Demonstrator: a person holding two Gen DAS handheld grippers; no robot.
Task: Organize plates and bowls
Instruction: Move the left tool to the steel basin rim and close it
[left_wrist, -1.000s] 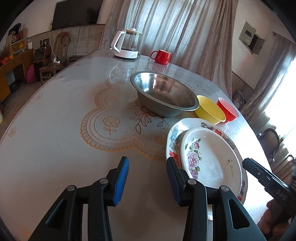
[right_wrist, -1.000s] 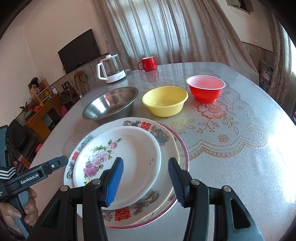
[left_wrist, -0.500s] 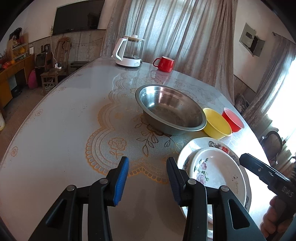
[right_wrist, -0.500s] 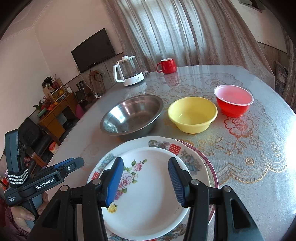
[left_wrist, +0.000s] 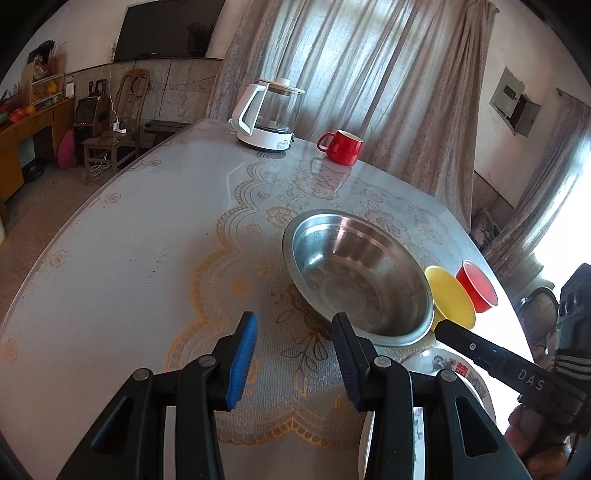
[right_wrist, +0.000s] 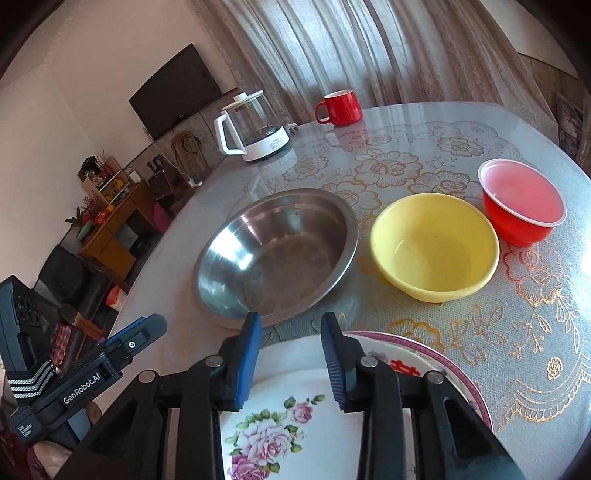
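A steel bowl stands mid-table, with a yellow bowl and a red bowl in a row to its right. Nearer to me, a white rose-patterned plate lies on a larger plate with red characters. My left gripper hangs open over the lace cloth, just short of the steel bowl's near rim. My right gripper hovers over the far edge of the stacked plates; its jaws are closing with nothing between them.
A glass kettle and a red mug stand at the table's far side. The round table drops off at the left, with a chair and cabinets beyond. A hand holds the right gripper's handle.
Both grippers have moved forward from over the plates toward the steel bowl, so the plates now sit low in both views. The right gripper's jaws have narrowed.
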